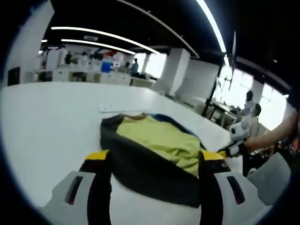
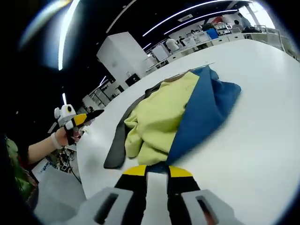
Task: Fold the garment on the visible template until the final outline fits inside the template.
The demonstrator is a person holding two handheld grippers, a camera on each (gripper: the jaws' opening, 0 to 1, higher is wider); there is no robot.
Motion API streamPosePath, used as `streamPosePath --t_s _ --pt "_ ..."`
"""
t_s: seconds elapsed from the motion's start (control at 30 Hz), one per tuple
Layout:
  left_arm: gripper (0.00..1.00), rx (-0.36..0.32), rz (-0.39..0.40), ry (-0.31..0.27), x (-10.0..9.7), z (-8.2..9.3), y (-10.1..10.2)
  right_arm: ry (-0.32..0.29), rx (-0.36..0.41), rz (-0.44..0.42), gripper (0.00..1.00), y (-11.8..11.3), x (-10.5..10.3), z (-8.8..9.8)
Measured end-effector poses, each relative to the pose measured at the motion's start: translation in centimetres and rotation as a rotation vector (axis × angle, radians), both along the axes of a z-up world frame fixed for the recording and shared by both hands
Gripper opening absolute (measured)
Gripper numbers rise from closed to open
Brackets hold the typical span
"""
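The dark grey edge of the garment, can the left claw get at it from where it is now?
Probably yes. The left claw stands open with the dark grey edge of the yellow, blue and grey garment lying between its jaws on the white table, nothing in between.

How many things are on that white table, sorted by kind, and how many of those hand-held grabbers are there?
Garment: 1, in yellow-green, blue and dark grey
White strip beyond the garment: 1
Left gripper and right gripper: 2
Total: 4

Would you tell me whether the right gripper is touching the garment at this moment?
Touching. In the right gripper view, the right gripper has its jaws nearly shut on the blue edge of the garment.
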State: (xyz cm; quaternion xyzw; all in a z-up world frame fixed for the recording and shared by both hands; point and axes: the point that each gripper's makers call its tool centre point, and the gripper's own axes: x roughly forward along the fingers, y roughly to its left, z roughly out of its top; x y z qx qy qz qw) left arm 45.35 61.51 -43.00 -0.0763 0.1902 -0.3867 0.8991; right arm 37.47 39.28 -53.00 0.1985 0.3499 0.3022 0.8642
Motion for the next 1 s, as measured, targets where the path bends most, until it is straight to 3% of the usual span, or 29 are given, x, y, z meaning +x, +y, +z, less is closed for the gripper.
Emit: streamPosePath --t_s 0.2,0.5,1.0 --pt "0.72 -0.005 0.004 0.001 0.0 0.1 0.2 0.008 0.0 -0.029 0.01 -0.1 0.5 -0.4" --pt "0.71 0.0 0.008 0.006 -0.1 -0.1 0.4 0.037 0.017 -0.051 0.0 -0.4 0.6 -0.5" --pt "0.71 0.0 0.012 0.007 0.0 -0.1 0.4 0.022 0.053 -0.059 0.0 -1.7 0.6 2.2"
